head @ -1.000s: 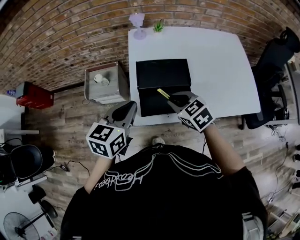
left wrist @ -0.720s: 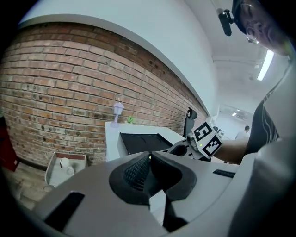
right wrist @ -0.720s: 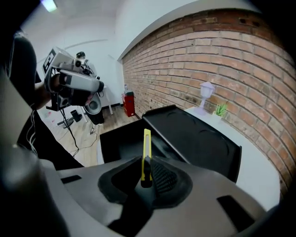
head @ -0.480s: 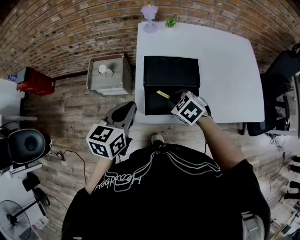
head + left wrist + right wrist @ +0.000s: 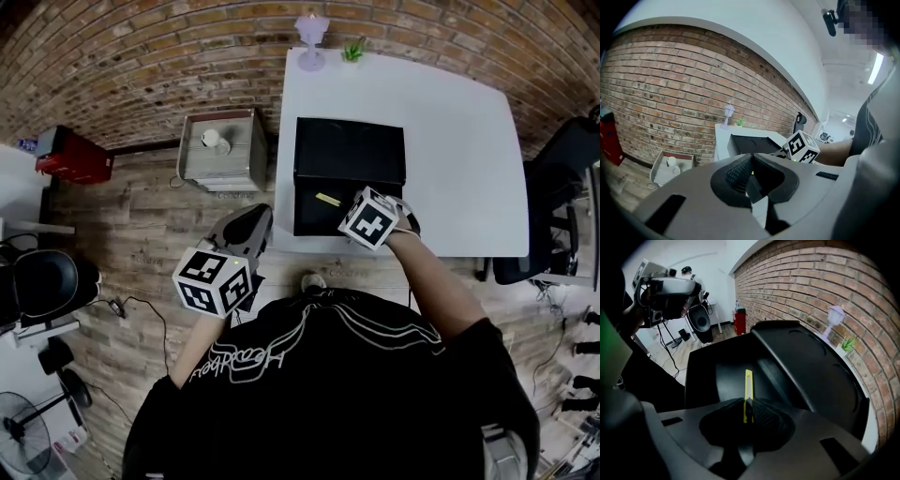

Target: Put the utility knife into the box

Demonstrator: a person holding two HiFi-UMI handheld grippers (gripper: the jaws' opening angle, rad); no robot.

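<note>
A slim yellow utility knife (image 5: 748,389) is clamped between the jaws of my right gripper (image 5: 748,409) and sticks out over the open black box (image 5: 736,371). In the head view the knife (image 5: 328,200) hangs above the box's lower compartment (image 5: 319,211), with the right gripper (image 5: 349,212) just right of it. The box's lid (image 5: 349,150) stands open at the far side. My left gripper (image 5: 246,228) is held off the table's near-left edge, jaws together and nothing between them (image 5: 751,174).
The white table (image 5: 459,141) carries a small lamp (image 5: 311,39) and a green plant (image 5: 352,52) at its far edge. A grey bin (image 5: 223,150) stands on the wood floor left of the table. An office chair (image 5: 562,187) is at the right.
My right gripper has carried the knife farther over the box and lower toward its open compartment. The left gripper has stayed where it was.
</note>
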